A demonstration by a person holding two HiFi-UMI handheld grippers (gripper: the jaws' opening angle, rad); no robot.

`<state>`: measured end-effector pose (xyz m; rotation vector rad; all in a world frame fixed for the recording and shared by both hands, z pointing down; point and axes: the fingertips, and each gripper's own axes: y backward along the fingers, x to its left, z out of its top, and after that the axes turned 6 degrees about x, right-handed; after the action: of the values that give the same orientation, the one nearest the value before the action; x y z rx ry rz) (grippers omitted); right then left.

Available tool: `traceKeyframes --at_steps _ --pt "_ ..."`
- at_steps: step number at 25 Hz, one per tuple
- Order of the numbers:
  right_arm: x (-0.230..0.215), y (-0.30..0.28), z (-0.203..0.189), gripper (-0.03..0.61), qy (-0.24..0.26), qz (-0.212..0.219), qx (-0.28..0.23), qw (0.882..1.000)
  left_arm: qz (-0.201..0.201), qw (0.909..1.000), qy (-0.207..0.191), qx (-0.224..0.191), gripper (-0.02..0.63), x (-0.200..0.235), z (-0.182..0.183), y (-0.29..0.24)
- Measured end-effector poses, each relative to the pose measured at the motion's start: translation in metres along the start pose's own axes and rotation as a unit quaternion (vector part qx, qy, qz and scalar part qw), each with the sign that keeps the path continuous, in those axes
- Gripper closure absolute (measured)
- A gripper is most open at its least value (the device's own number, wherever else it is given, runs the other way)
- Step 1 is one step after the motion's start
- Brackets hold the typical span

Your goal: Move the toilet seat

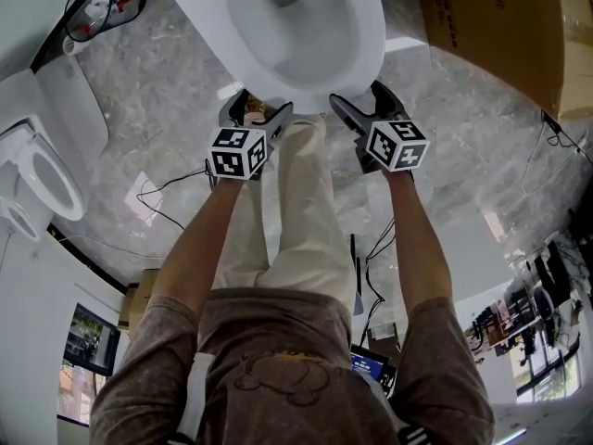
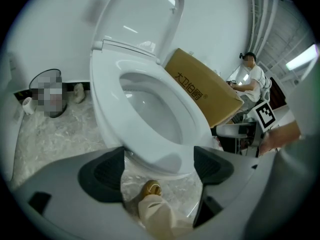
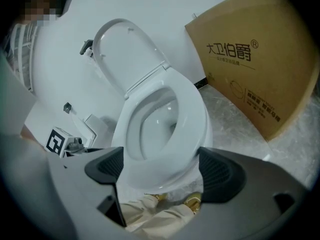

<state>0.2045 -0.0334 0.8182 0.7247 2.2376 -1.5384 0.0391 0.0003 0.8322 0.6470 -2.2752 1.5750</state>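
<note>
A white toilet stands on the marble floor with its seat (image 1: pixel 369 44) lying flat on the bowl. Its lid (image 2: pixel 142 19) stands upright against the wall, also shown as the lid (image 3: pixel 122 46) in the right gripper view. My left gripper (image 1: pixel 257 111) is open at the bowl's front left. My right gripper (image 1: pixel 363 103) is open at the front right. In the left gripper view the seat (image 2: pixel 107 109) has its front edge between the spread pads (image 2: pixel 102 171) of the left gripper (image 2: pixel 157 166). The right gripper (image 3: pixel 162 169) likewise straddles the seat (image 3: pixel 195 111) front without closing on it.
A large cardboard box (image 1: pixel 500 26) leans against the wall right of the toilet. A second toilet (image 1: pixel 42 174) sits at the far left. Cables (image 1: pixel 167 188) lie on the floor. My cream-trousered legs (image 1: pixel 301 211) stand below the bowl. A seated person (image 2: pixel 247 79) is beyond the box.
</note>
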Motion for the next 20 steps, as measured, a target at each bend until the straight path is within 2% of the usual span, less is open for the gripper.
traceKeyframes --at_steps 14,20 --pt "0.021 0.035 0.018 0.127 0.001 0.019 -0.01 1.0 0.002 0.9979 0.047 -0.044 0.187 -0.016 0.019 0.029" --pt "0.038 0.056 0.03 0.127 0.01 0.027 -0.019 0.999 -0.006 0.9948 0.082 -0.059 0.187 -0.025 0.033 0.048"
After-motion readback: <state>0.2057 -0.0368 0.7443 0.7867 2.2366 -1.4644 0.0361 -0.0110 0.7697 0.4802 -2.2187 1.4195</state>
